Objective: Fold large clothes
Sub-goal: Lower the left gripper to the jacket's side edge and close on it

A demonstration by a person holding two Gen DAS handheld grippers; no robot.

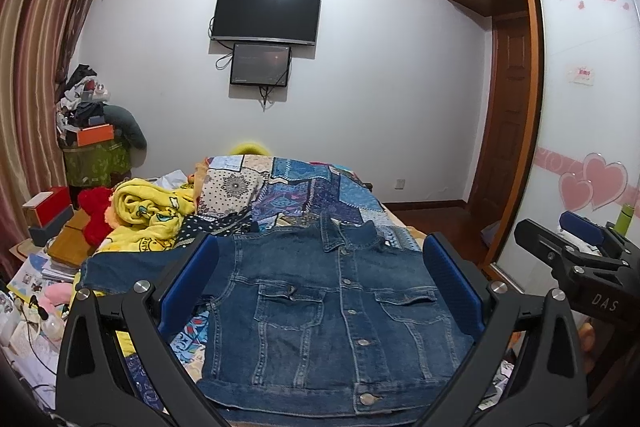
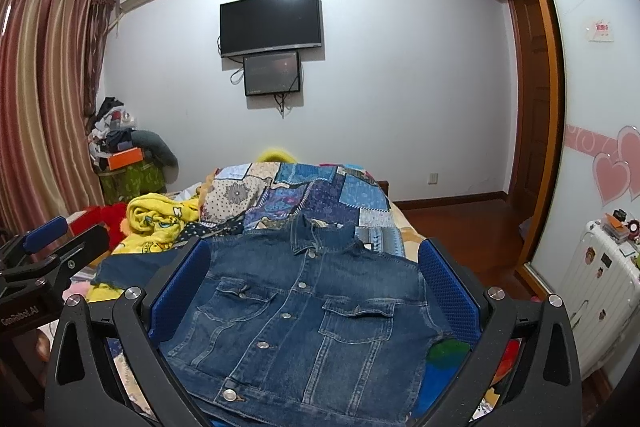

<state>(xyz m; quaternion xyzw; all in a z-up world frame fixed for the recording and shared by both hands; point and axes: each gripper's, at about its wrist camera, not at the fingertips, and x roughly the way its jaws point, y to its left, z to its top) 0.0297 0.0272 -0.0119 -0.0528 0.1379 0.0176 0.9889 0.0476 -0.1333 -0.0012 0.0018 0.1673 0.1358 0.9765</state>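
Note:
A blue denim jacket (image 1: 320, 311) lies flat, front up and buttoned, on the bed; it also shows in the right wrist view (image 2: 304, 315). One sleeve (image 1: 132, 267) stretches out to the left. My left gripper (image 1: 320, 283) hovers above the jacket, jaws wide apart and empty. My right gripper (image 2: 312, 287) hovers above it too, wide open and empty. The right gripper also shows at the right edge of the left wrist view (image 1: 588, 247), and the left gripper shows at the left edge of the right wrist view (image 2: 44, 239).
A patchwork quilt (image 1: 304, 187) covers the bed behind the jacket. A yellow blanket (image 1: 148, 211) and a red plush toy (image 1: 94, 215) lie at the left. A cluttered bedside (image 1: 44, 267) stands left. A wardrobe (image 1: 580, 107) and a white suitcase (image 2: 596, 291) stand right.

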